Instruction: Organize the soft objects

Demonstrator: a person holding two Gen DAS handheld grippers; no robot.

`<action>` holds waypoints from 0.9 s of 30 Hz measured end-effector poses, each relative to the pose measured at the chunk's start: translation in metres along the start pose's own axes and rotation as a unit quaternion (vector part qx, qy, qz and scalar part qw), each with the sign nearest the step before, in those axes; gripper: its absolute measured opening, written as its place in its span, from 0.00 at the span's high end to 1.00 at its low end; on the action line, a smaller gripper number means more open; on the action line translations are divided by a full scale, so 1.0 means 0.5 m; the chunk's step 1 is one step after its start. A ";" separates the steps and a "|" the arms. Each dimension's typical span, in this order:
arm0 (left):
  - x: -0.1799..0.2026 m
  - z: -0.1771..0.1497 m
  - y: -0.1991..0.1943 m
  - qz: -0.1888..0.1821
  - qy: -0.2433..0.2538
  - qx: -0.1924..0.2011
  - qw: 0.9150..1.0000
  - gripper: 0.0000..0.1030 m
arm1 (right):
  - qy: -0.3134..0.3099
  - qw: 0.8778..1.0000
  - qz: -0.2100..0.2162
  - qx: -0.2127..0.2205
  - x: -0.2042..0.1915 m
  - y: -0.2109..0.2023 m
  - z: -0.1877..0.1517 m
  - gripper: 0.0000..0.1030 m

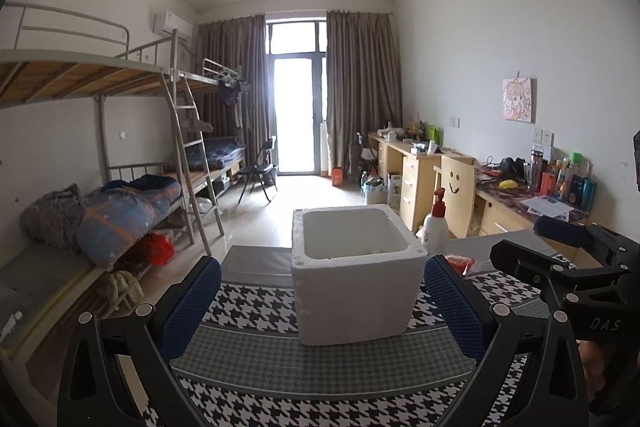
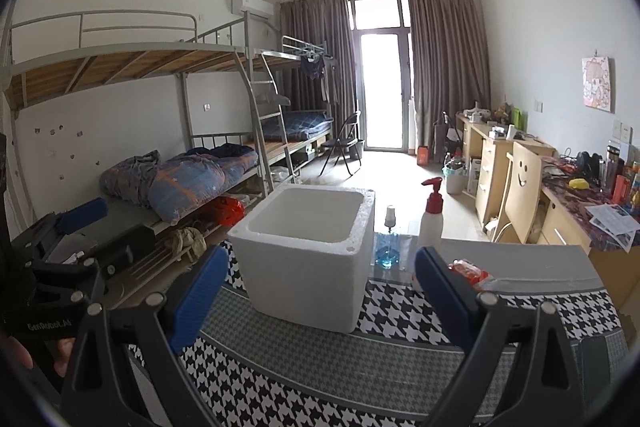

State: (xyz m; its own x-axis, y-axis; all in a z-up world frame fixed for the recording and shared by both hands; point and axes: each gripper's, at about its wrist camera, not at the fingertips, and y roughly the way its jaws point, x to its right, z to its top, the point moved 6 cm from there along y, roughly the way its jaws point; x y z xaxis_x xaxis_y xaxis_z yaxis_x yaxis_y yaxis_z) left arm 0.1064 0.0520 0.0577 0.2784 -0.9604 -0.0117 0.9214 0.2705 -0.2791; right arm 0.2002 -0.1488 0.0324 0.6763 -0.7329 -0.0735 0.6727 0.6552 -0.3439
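A white foam box (image 1: pixel 352 291) stands open-topped on a black-and-white houndstooth cloth (image 1: pixel 328 367); the part of its inside that shows holds nothing. My left gripper (image 1: pixel 320 263) is open just short of the box, with its blue pads (image 1: pixel 192 303) wide apart. In the right wrist view the box (image 2: pixel 308 267) sits slightly left of centre, and my right gripper (image 2: pixel 320 255) is open in front of it, holding nothing. A red packet (image 2: pixel 468 273) lies right of the box behind the right finger. The red packet (image 1: pixel 460 263) also peeks out in the left wrist view.
A white pump bottle (image 2: pixel 431 223) with a red head and a small bottle of blue liquid (image 2: pixel 387 247) stand behind the box. Bunk beds with bedding (image 1: pixel 116 215) line the left wall. Desks and a wooden chair (image 1: pixel 456 195) fill the right side.
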 end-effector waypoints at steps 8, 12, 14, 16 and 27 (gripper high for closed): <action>0.008 -0.026 -0.024 -0.009 0.000 0.002 1.000 0.01 | -0.011 1.000 -0.008 0.014 -0.011 -0.037 -0.018 0.06; 0.010 -0.034 -0.036 -0.013 -0.006 0.005 1.000 0.01 | -0.008 1.000 -0.010 0.023 -0.011 -0.057 -0.028 0.06; 0.011 -0.041 -0.040 -0.016 -0.006 0.004 1.000 0.01 | -0.004 1.000 -0.009 0.025 -0.010 -0.063 -0.032 0.06; 0.011 -0.043 -0.041 -0.016 -0.007 0.004 1.000 0.01 | -0.002 1.000 -0.010 0.028 -0.008 -0.069 -0.036 0.06; 0.008 -0.079 -0.058 -0.034 -0.014 0.019 0.999 0.01 | -0.009 0.999 -0.021 0.038 -0.015 -0.090 -0.066 0.06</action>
State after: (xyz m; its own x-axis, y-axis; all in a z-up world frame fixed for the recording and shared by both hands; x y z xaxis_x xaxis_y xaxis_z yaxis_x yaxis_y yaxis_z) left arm 0.0700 0.0376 0.0277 0.2225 -0.9743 0.0337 0.9477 0.2081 -0.2422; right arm 0.1547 -0.1788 0.0176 0.6517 -0.7572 -0.0431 0.7213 0.6364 -0.2734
